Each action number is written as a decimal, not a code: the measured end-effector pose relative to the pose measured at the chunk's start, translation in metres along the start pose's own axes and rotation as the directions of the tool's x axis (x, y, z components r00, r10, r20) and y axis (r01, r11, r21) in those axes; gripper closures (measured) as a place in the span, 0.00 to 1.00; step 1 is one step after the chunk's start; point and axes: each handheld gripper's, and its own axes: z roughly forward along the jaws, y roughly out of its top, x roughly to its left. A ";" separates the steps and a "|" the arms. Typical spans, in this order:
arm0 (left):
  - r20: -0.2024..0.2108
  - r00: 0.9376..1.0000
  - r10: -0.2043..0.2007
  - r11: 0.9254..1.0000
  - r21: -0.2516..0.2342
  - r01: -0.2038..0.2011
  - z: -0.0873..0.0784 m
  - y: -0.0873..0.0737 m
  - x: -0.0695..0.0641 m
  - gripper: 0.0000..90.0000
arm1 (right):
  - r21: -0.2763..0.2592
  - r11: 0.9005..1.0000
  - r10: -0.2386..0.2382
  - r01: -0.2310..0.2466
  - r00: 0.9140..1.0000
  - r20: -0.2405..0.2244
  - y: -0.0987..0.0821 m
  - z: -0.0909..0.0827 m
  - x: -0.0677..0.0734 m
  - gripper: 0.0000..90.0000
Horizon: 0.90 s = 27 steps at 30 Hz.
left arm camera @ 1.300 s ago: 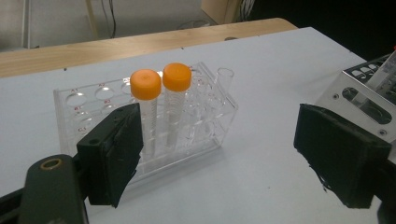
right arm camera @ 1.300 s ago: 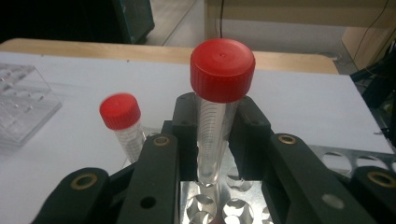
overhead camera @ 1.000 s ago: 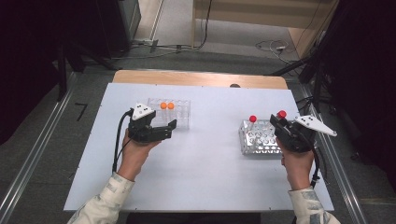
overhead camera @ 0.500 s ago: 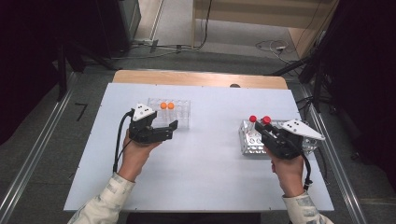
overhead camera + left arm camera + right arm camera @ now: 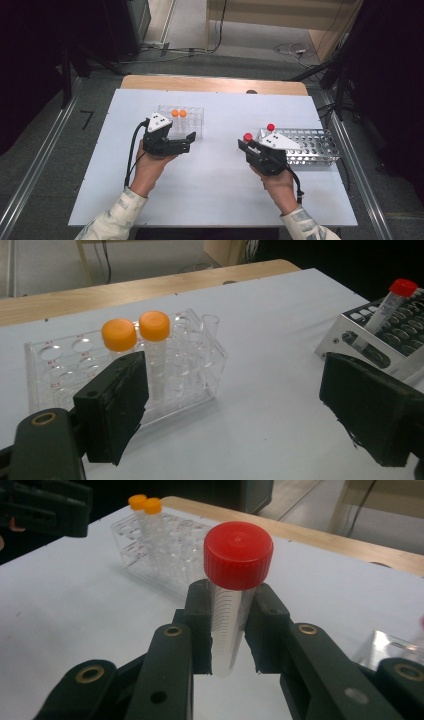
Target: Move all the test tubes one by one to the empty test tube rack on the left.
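My right gripper [image 5: 246,145] [image 5: 227,630] is shut on a clear tube with a red cap [image 5: 248,136] [image 5: 238,555], held upright over the white table just left of a metal rack [image 5: 312,146]. One more red-capped tube [image 5: 270,127] [image 5: 395,297] stands in that rack. My left gripper [image 5: 188,142] [image 5: 245,410] sits in front of a clear plastic rack [image 5: 192,122] [image 5: 200,370]. Its jaws have just been opening wider and nothing is between them. Two orange-capped tubes [image 5: 175,113] [image 5: 119,334] stand in the clear rack.
The white table [image 5: 215,195] has bare room between the two racks and along its near edge. A wooden strip [image 5: 215,84] borders the far edge. Metal rails run along both sides, with cables on the floor beyond.
My right gripper has carried the red-capped tube leftward, from over the metal rack out past its left end. The left hand has stayed in place.
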 end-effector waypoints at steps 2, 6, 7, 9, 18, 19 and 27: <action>0.018 1.000 0.011 1.000 -0.002 -0.011 -0.001 0.000 -0.005 0.15 | 0.010 1.000 -0.013 0.013 1.000 -0.012 -0.001 0.006 0.006 0.79; 0.070 0.997 0.039 0.999 -0.006 -0.039 -0.001 0.001 -0.019 0.19 | 0.029 0.998 -0.046 0.047 0.998 -0.043 -0.002 0.022 0.023 0.79; 0.081 0.996 0.047 0.999 -0.003 -0.047 -0.001 0.001 -0.023 0.19 | 0.029 0.998 -0.046 0.047 0.998 -0.043 -0.002 0.022 0.023 0.79; 0.101 0.993 0.058 0.998 -0.003 -0.058 -0.001 0.001 -0.029 0.20 | 0.034 0.998 -0.056 0.058 0.997 -0.055 -0.003 0.028 0.028 0.79; 0.132 0.988 0.080 0.997 -0.001 -0.081 -0.001 0.000 -0.038 0.25 | 0.060 0.995 -0.070 0.076 0.993 -0.092 -0.004 0.051 0.046 0.79; 0.137 0.987 0.081 0.997 -0.004 -0.081 -0.002 0.000 -0.038 0.25 | 0.060 0.995 -0.070 0.076 0.993 -0.092 -0.004 0.051 0.046 0.79; 0.201 0.975 0.098 0.995 -0.005 -0.099 -0.002 -0.002 -0.042 0.48 | 0.057 0.994 -0.087 0.095 0.988 -0.126 0.000 0.060 0.064 0.79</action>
